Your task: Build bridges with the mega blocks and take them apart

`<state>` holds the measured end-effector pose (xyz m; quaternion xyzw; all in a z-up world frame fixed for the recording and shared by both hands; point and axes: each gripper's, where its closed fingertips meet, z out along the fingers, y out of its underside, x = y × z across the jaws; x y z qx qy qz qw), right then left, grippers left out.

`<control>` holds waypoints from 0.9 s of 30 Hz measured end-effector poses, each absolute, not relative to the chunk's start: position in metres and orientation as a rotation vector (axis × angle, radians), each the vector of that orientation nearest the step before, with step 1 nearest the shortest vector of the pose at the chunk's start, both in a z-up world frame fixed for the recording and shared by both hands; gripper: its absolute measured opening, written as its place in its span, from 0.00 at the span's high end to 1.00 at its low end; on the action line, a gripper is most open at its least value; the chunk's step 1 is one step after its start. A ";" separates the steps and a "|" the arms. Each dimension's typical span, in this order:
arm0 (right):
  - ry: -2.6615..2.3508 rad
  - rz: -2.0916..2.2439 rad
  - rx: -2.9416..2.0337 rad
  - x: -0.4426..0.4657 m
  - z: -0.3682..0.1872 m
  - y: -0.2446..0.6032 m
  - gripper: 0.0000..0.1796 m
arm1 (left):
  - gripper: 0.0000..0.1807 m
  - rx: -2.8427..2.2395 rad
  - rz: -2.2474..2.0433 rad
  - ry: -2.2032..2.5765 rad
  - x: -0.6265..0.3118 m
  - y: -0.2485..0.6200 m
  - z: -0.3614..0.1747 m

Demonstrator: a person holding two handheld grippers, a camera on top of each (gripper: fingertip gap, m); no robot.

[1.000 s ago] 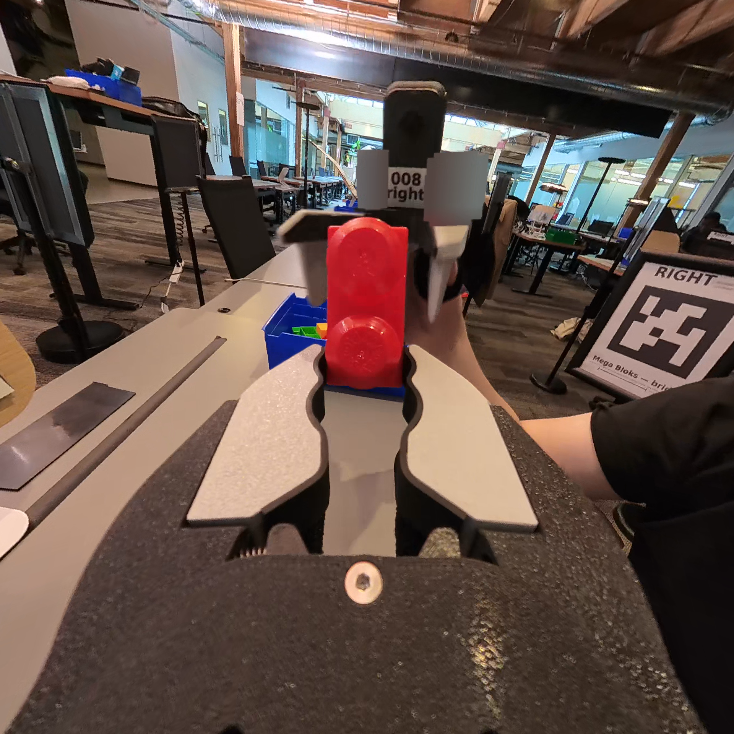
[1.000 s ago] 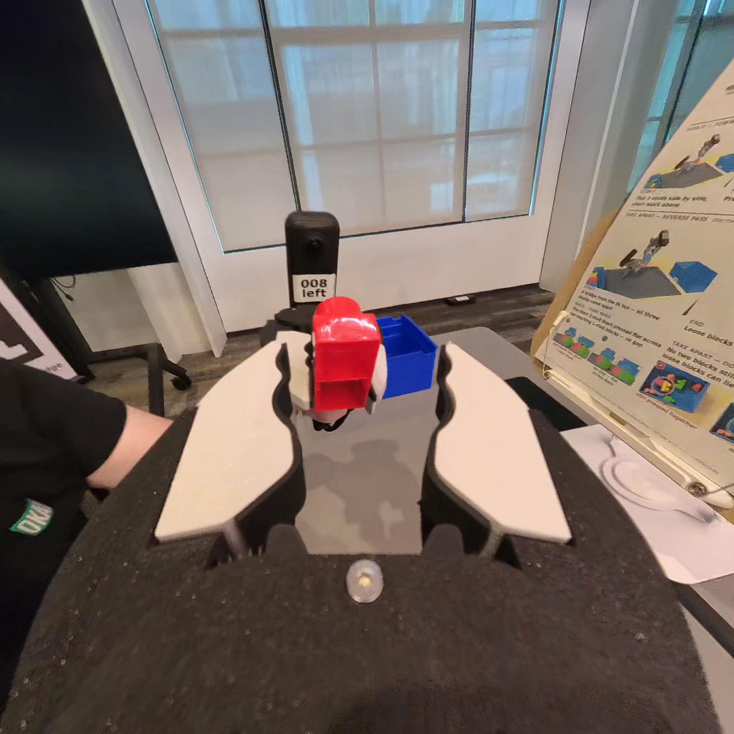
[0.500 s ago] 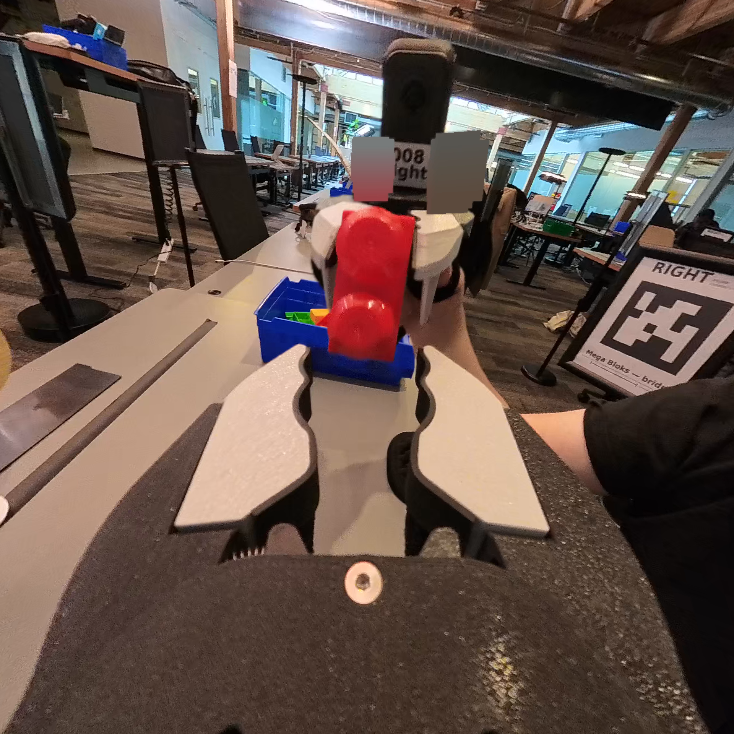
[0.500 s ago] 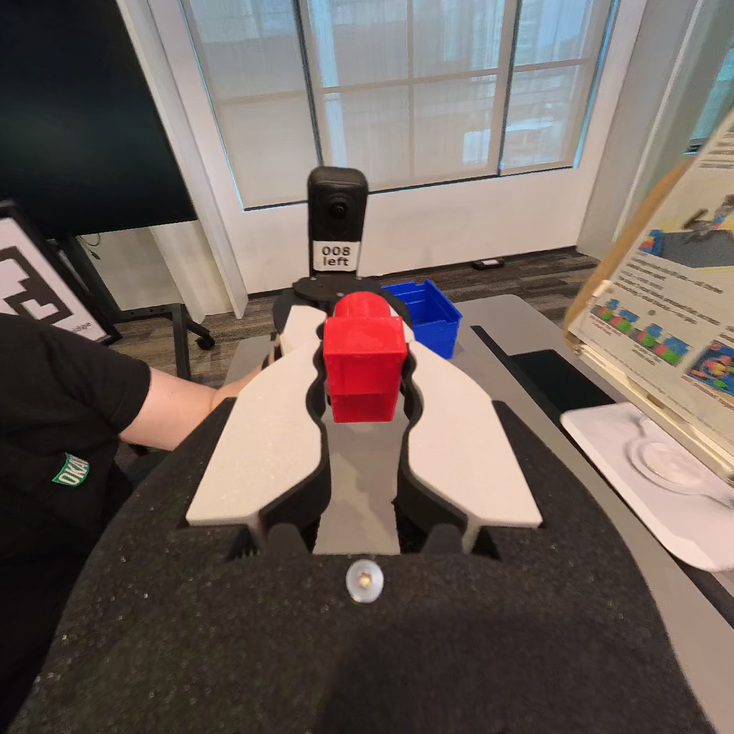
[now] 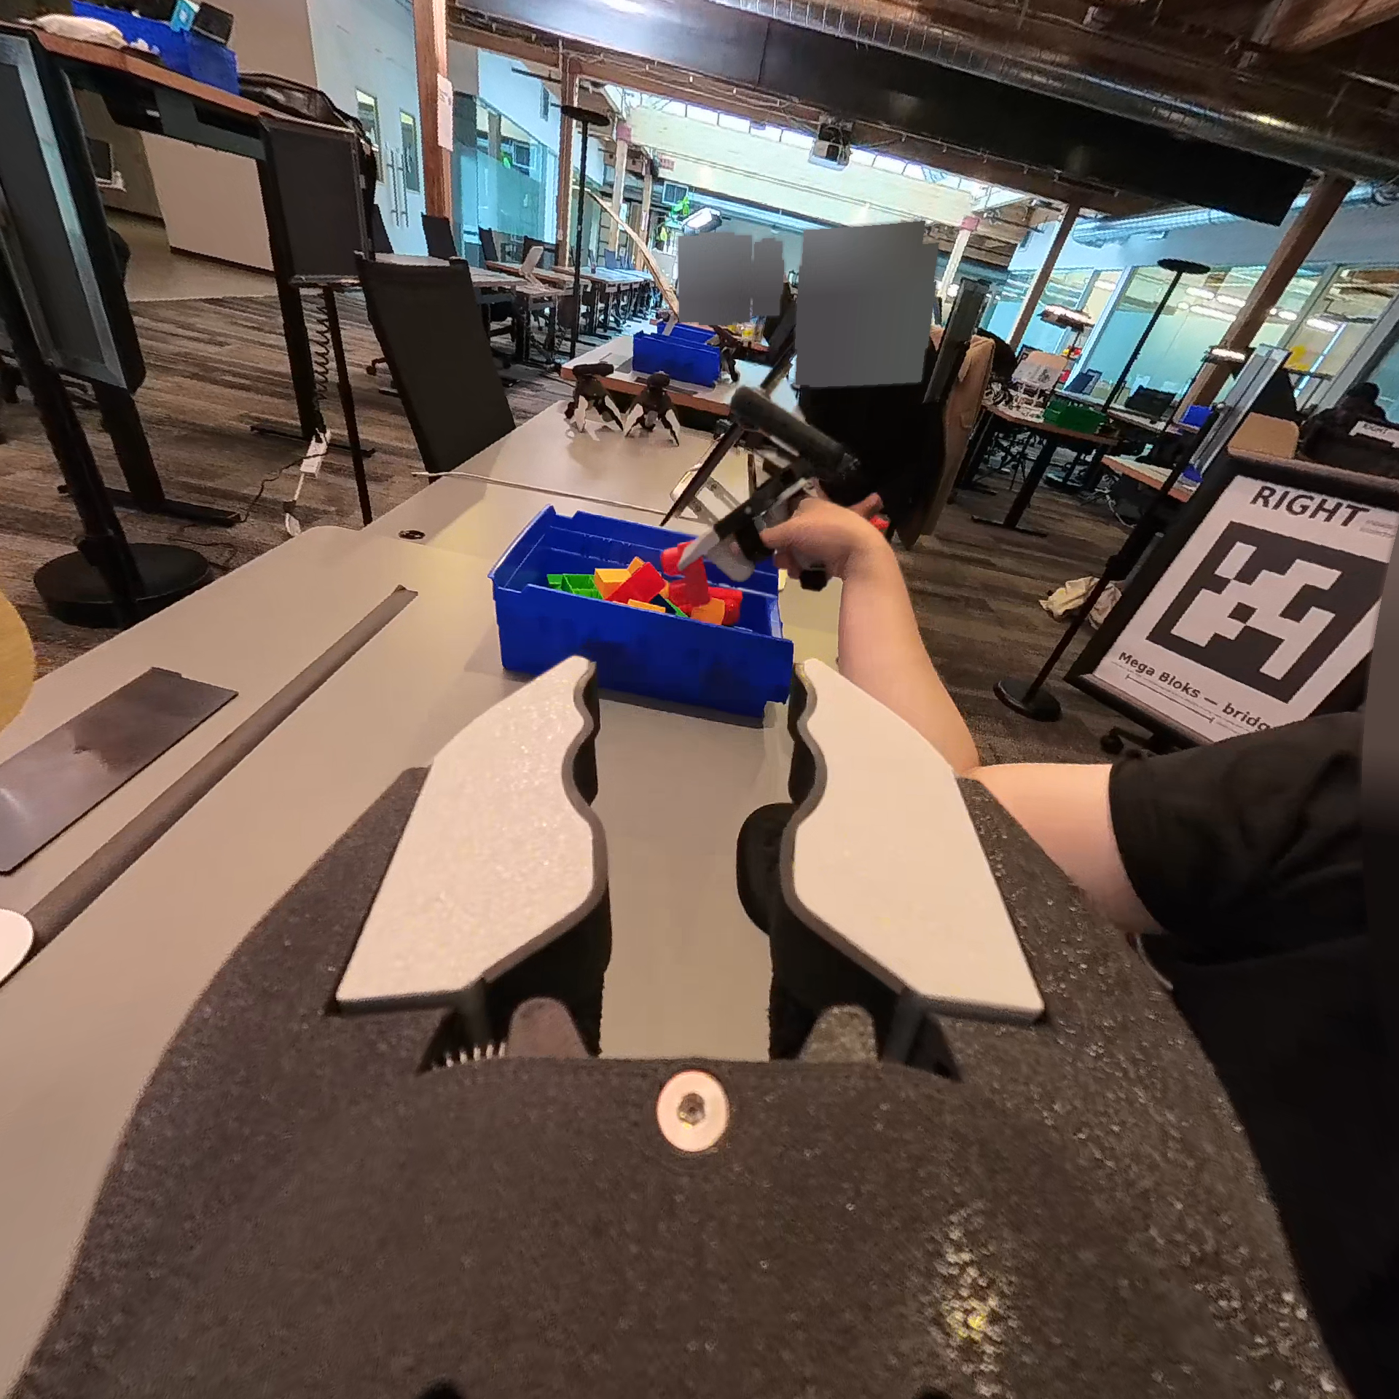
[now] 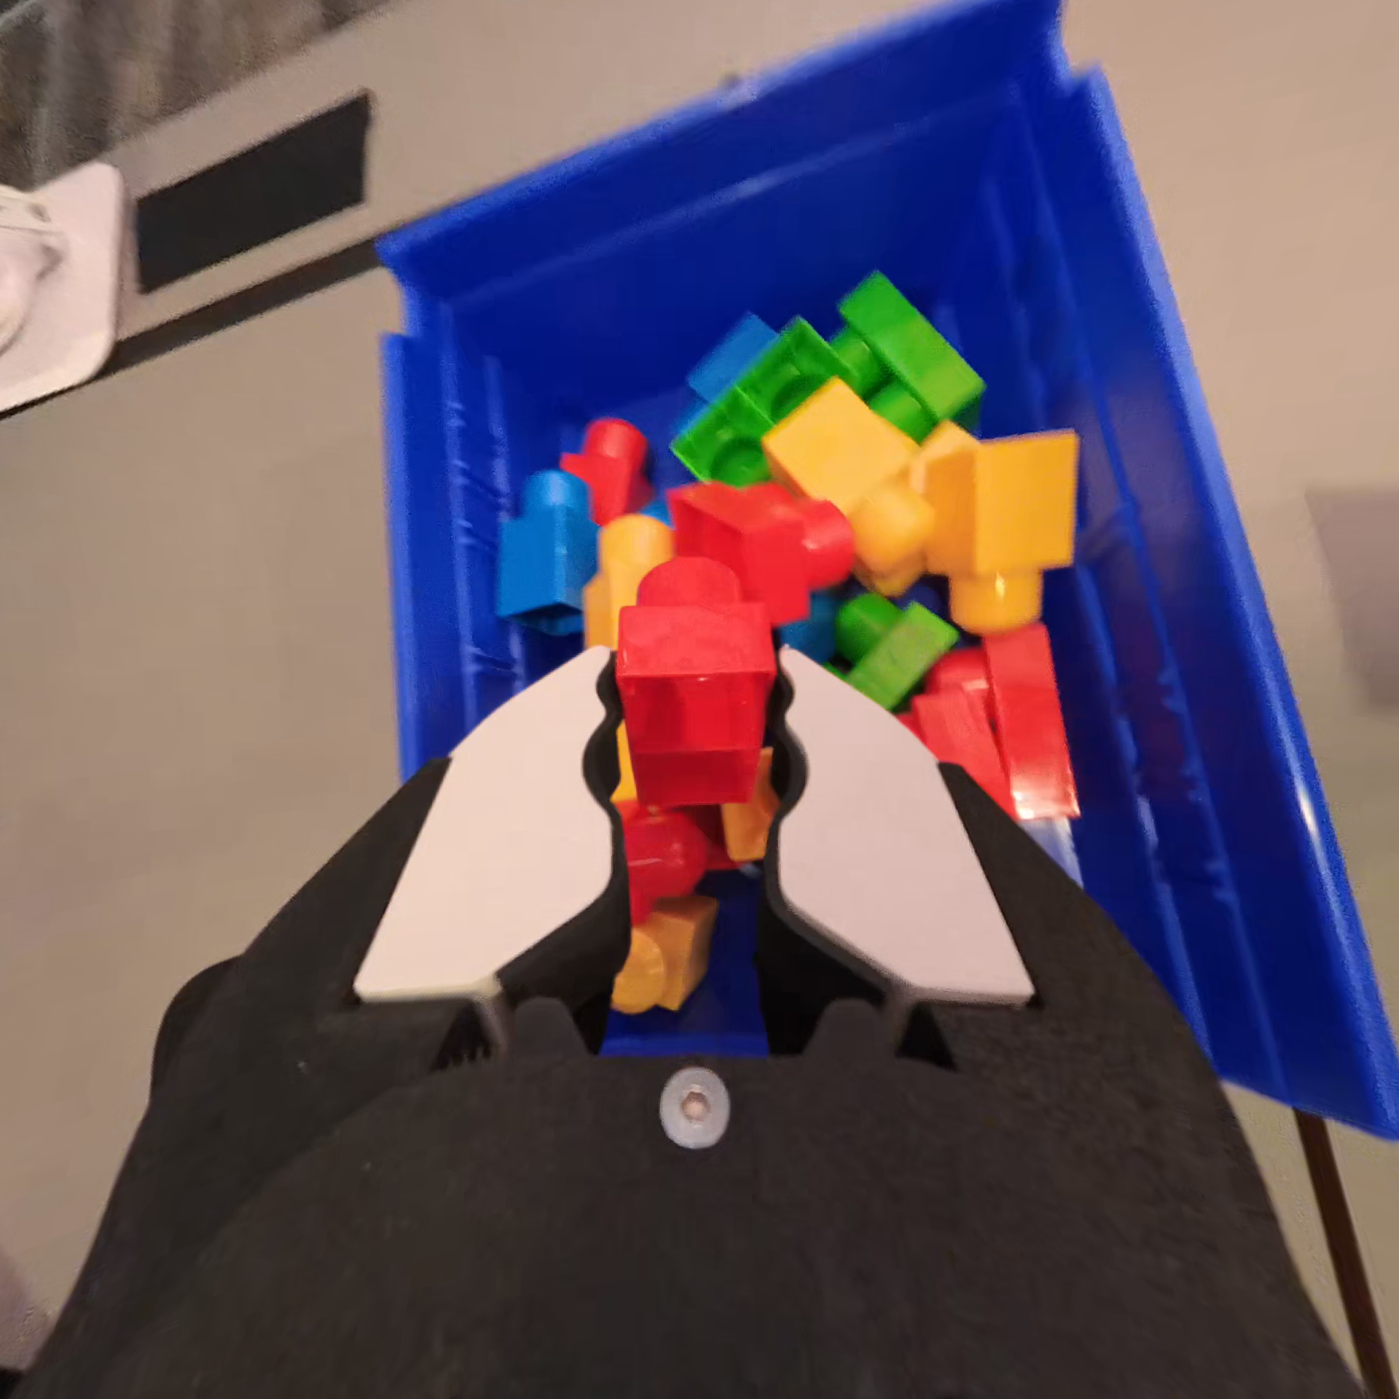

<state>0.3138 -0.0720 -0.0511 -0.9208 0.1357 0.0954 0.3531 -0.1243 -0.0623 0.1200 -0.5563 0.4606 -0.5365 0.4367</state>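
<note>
Red block (image 6: 693, 700) pinched in right gripper (image 6: 695, 674), stud pointing forward, away from the camera | hangs directly above the loose blocks (image 6: 840, 500) in the blue bin (image 6: 1181, 681) near the bench's (image 5: 227, 681) far edge | judged step: release straight down | left gripper (image 5: 690, 681) spread, empty, short of the bin's near wall

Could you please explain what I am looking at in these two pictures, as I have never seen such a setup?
A person holds hand-held tongs in each hand, each carrying a camera looking along its fingers. The left view shows the open, empty left tongs above a grey table, with the blue plastic bin of coloured toy blocks beyond. The right tongs reach into it. The right view looks down into that bin: the right tongs grip a red plastic block above the pile.
</note>
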 end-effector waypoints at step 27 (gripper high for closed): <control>-0.118 0.236 -1.420 0.226 0.160 -0.049 0.64 | 0.75 -1.380 -0.859 1.022 -0.138 -0.021 0.120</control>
